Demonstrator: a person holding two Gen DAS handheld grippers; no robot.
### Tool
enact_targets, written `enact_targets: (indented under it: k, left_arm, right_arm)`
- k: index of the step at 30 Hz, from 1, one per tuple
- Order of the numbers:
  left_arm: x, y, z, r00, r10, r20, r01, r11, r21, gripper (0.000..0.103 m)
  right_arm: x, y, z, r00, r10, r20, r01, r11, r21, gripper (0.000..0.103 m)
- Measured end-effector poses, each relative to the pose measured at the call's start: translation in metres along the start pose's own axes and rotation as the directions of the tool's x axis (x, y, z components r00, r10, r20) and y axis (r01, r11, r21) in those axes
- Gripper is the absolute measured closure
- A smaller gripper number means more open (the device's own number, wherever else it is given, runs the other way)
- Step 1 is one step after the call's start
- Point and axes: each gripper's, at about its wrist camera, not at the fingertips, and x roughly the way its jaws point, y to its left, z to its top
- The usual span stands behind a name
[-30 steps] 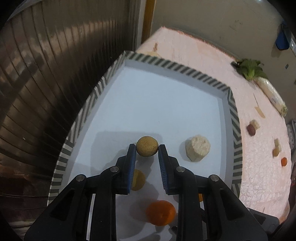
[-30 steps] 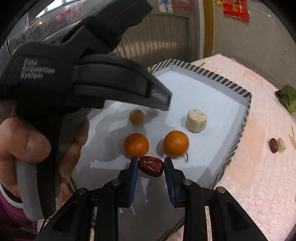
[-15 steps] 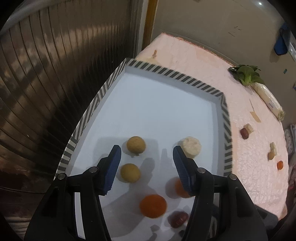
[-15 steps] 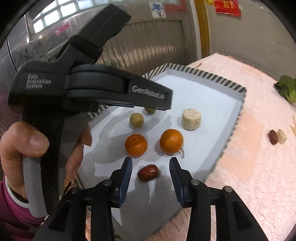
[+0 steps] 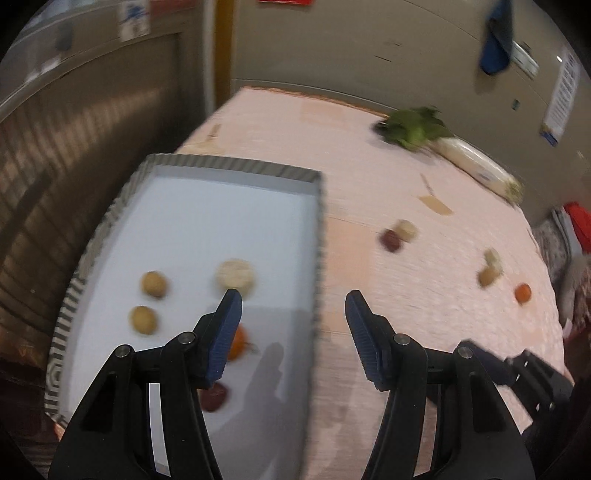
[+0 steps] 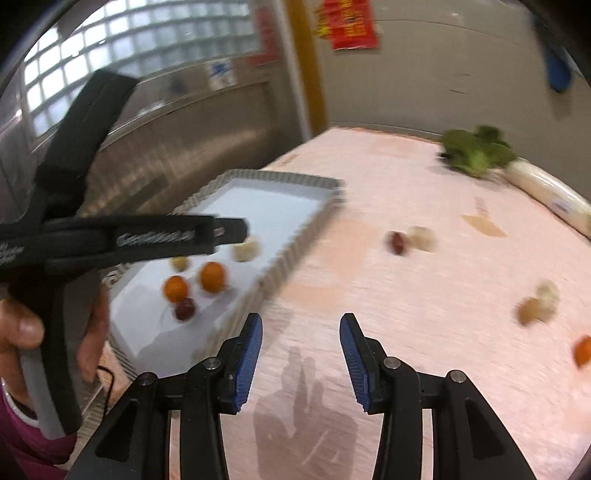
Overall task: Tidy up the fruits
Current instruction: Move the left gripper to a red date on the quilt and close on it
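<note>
Pink textured tablecloth covers the table; at its far right edge lies a leafy green veg w/ a long white radish-like root in clear wrap just beside it. Blue cloth hangs on the beige wall behind, a white notice to its right, a red poster higher up. Ribbed metal panel stands left of the table, w/ a glass-block window above it.

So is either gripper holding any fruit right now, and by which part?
No. The left gripper and right gripper have just opened and are both empty.
</note>
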Motion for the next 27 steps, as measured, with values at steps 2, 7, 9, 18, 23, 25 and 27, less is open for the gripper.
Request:
enact_targets:
  k: [2,7,9,18,23,25,27]
  left_arm:
    - [0.002,-0.019,-0.001,1.000,-0.022,-0.011,0.023,0.999,0.027,0.044]
    - [0.011,-0.055,-0.003,0.997,-0.062,-0.043,0.065,0.996,0.065,0.044]
    - [0.015,-0.068,-0.004,0.996,-0.068,-0.051,0.072,0.994,0.083,0.044]
    - [0.050,-0.097,0.012,0.988,-0.096,-0.121,0.105,0.992,0.069,0.044]
    - [0.077,-0.097,0.035,0.986,-0.076,-0.148,0.078,0.997,0.012,0.044]
    - [0.088,-0.098,0.042,0.984,-0.068,-0.167,0.068,0.998,-0.004,0.044]
    - [0.099,-0.099,0.048,0.981,-0.065,-0.181,0.061,0.998,-0.024,0.044]
  right_arm:
    - [-0.008,-0.015,-0.006,1.000,-0.031,0.006,0.031,0.999,0.022,0.061]
    - [-0.020,-0.066,-0.011,0.995,-0.095,0.011,0.093,0.990,0.109,0.061]
    - [-0.031,-0.079,-0.022,0.992,-0.124,0.009,0.121,0.983,0.136,0.061]
    - [-0.065,-0.142,-0.054,0.983,-0.184,0.013,0.175,0.951,0.255,0.060]
    - [-0.069,-0.162,-0.064,0.985,-0.169,0.020,0.155,0.940,0.304,0.060]
    - [-0.069,-0.166,-0.065,0.987,-0.159,0.024,0.144,0.940,0.309,0.060]
    - [-0.069,-0.167,-0.064,0.987,-0.158,0.025,0.143,0.942,0.303,0.060]
